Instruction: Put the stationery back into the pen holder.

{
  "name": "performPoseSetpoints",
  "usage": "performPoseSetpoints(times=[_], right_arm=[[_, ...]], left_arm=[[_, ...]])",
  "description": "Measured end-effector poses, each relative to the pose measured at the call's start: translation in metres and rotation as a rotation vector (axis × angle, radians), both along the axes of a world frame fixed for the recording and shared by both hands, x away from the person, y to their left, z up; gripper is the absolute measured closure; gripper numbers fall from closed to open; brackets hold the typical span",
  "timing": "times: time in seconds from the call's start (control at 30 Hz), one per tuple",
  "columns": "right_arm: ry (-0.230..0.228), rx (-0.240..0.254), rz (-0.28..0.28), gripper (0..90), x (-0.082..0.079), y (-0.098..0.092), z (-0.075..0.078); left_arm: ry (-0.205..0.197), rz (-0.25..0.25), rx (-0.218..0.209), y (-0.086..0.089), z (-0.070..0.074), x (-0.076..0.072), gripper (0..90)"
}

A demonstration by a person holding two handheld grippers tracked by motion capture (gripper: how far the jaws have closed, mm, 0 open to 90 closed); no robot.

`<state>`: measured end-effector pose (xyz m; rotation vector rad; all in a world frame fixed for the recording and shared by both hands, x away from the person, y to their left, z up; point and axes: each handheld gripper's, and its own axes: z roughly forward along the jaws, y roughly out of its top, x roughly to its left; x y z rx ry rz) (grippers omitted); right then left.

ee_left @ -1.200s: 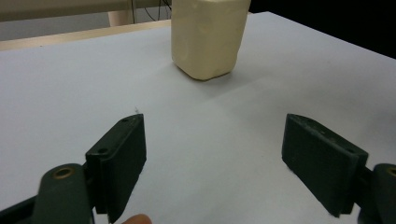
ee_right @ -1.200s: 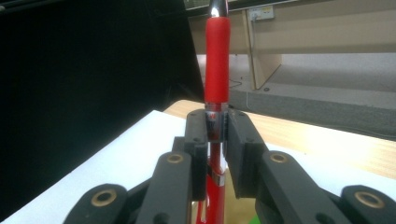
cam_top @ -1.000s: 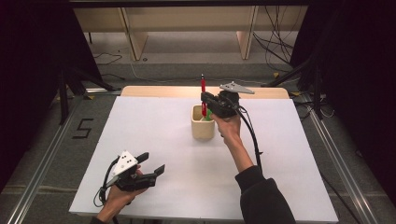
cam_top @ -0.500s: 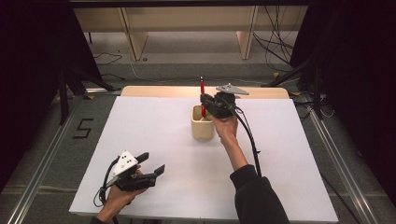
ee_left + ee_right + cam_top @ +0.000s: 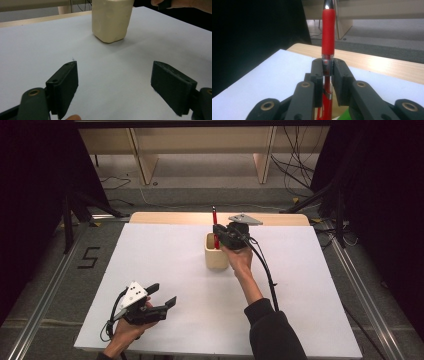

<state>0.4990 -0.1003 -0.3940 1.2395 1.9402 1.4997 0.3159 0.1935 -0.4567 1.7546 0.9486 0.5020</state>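
The right tool (image 5: 223, 233) is clamped on a red pen (image 5: 328, 37), its two black jaws pressed against the clear band of the barrel just under the red rubber sleeve, as the right gripper view shows from close by. Gripping there, in the middle of the barrel and not at an end, keeps the pen standing upright and leaves its lower part free to go down into the cream cup (image 5: 216, 256), which stands past the middle of the worktop (image 5: 165, 265). In the high view the pen rises straight above the cup's mouth, with its top end sticking up over the tool and its lower end hidden behind the cup's rim, so how deep it sits I cannot tell. The upright hold suits a narrow container: a tilted pen would likely catch on the rim. A green thing (image 5: 344, 115) shows low in the right gripper view, below the jaws; it may be another item in the cup, but that is unclear. The left tool (image 5: 162, 296) rests low at the near left of the worktop, well apart from the cup, with its jaws standing wide and nothing between them; it seems parked there to stay out of the way while the right hand (image 5: 240, 260) works.
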Motion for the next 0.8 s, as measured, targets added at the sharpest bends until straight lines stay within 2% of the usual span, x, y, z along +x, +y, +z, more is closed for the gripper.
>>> performPoseSetpoints(times=[0.8], right_arm=[[0.025, -0.045, 0.01, 79.6, -0.007, -0.001, -0.013]], left_arm=[[0.005, 0.0, 0.0, 0.001, -0.001, 0.001, 21.4]])
